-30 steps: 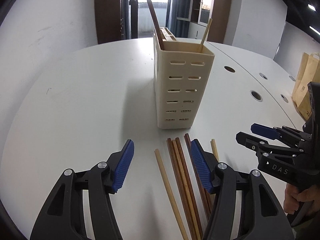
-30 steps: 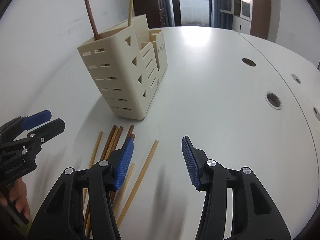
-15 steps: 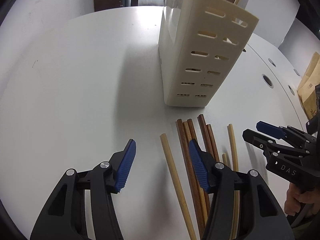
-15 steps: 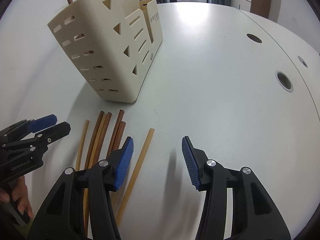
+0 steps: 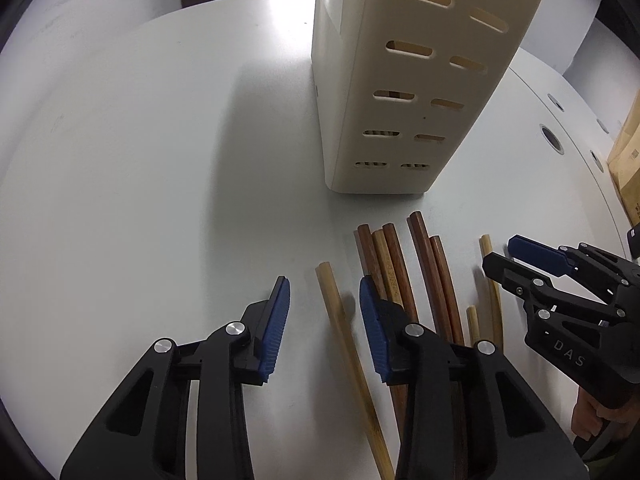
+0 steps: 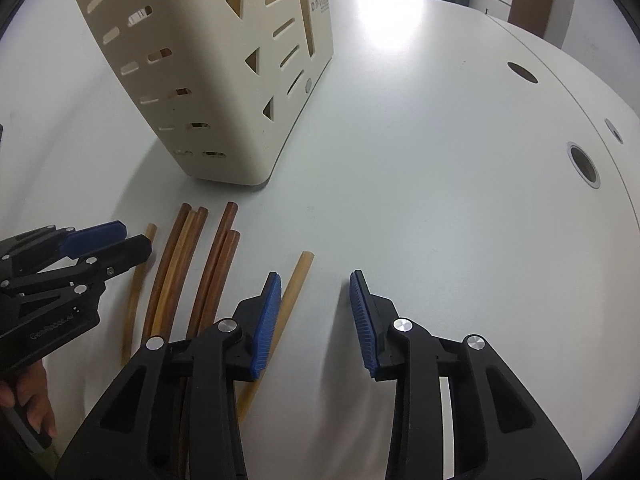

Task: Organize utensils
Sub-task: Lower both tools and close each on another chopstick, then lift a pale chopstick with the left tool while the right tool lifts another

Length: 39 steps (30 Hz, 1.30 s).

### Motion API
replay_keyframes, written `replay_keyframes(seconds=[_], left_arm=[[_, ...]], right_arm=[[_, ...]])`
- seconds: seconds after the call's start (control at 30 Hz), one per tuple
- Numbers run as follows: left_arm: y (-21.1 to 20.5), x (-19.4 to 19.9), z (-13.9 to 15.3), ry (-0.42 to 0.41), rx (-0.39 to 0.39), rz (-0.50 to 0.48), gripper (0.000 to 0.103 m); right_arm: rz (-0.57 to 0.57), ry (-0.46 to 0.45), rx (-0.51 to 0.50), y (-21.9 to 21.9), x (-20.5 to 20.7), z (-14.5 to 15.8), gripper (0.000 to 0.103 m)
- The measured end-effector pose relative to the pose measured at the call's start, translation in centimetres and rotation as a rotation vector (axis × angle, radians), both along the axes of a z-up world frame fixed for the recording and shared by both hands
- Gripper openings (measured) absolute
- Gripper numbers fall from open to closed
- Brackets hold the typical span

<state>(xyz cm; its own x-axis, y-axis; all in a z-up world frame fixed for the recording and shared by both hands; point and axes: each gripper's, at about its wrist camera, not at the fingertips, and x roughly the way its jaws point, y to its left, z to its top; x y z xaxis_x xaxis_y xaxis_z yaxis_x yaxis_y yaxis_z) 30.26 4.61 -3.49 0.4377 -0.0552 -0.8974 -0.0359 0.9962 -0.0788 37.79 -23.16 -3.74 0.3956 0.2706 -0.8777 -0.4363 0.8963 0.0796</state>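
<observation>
A cream slotted utensil holder (image 5: 404,80) stands on the white table (image 5: 140,160); it also shows in the right wrist view (image 6: 224,72). Several brown and light chopsticks (image 5: 400,272) lie flat in front of it, also in the right wrist view (image 6: 192,268). My left gripper (image 5: 322,320) is open low over the table, with a light bamboo chopstick (image 5: 344,332) lying between its fingers. My right gripper (image 6: 314,316) is open and empty; another light chopstick (image 6: 286,304) lies by its left finger. Each gripper shows in the other's view, the right (image 5: 516,258) and the left (image 6: 108,244).
Round cable holes (image 6: 584,166) sit in the table at the right. Brown cardboard (image 5: 628,152) stands past the table's right edge. A wall and dark doors are behind the table.
Both grippers have moved forward and down toward the chopsticks. The holder now looms larger and its top is out of view. Both stay open.
</observation>
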Motion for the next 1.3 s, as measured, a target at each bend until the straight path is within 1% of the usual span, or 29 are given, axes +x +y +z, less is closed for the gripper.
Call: replay_keyframes(seconds=[0.1,0.17,0.23,0.27,0.3,0.33,0.4,0.53,0.67,0.77,0.93,1.03,1.17,1.2,1.3], left_arm=[[-0.1,0.2,-0.5,0.007,0.013,0.004,0.03],[-0.4,0.2,-0.7,0.0,0.038,-0.002,0.028],[-0.9,0.3,-0.8,-0.002,0.053,-0.01,0.022],[-1.2,0.3,-0.8,-0.003,0.065,-0.016,0.02],[-1.5,0.3,-0.9,-0.005,0.079,-0.022,0.016],[-1.5,0.1,-0.9,-0.008,0.099,-0.031,0.011],[-1.9,0.0,-0.9,-0.015,0.122,-0.043,0.009],[-2.2,0.3,-1.0,-0.018,0.115,-0.04,0.006],[-2.2,0.2,-0.6,-0.033,0.109,-0.036,0.006],[-2.0,-0.3,0.9,-0.077,0.095,-0.031,0.006],[-1.2,-1.7,4.5,-0.176,0.054,-0.012,0.006],[-1.6,-2.2,5.9,-0.219,0.052,-0.019,0.006],[-2.0,-3.2,7.8,-0.276,0.041,-0.024,0.006],[-2.1,-3.4,8.3,-0.291,0.042,-0.027,0.006],[-2.6,-4.0,9.6,-0.331,0.038,-0.033,0.006]], right_arm=[[0.004,0.001,-0.008,0.2,0.0,0.1,0.031],[0.009,-0.002,-0.015,0.4,-0.3,0.1,0.028],[0.018,-0.003,-0.019,0.7,-0.9,0.2,0.025],[0.02,0.002,-0.014,0.8,-1.0,0.2,0.021],[0.02,0.007,-0.008,0.9,-1.5,0.3,0.016],[0.021,0.011,-0.004,0.8,-1.5,0.4,0.014],[0.02,0.014,0.001,0.9,-1.5,0.4,0.012],[0.001,0.031,0.028,0.5,-0.8,0.4,0.007],[-0.011,0.038,0.066,0.0,-0.6,0.5,0.007],[-0.016,0.003,0.105,-0.3,-1.1,1.6,0.007],[0.003,-0.064,0.167,-0.4,-2.4,4.3,0.007],[0.02,-0.114,0.203,-0.7,-2.7,5.8,0.007],[0.042,-0.155,0.25,-1.1,-3.0,7.1,0.007],[0.047,-0.169,0.255,-1.5,-2.4,7.2,0.007],[0.06,-0.205,0.27,-1.5,-2.8,8.1,0.007]])
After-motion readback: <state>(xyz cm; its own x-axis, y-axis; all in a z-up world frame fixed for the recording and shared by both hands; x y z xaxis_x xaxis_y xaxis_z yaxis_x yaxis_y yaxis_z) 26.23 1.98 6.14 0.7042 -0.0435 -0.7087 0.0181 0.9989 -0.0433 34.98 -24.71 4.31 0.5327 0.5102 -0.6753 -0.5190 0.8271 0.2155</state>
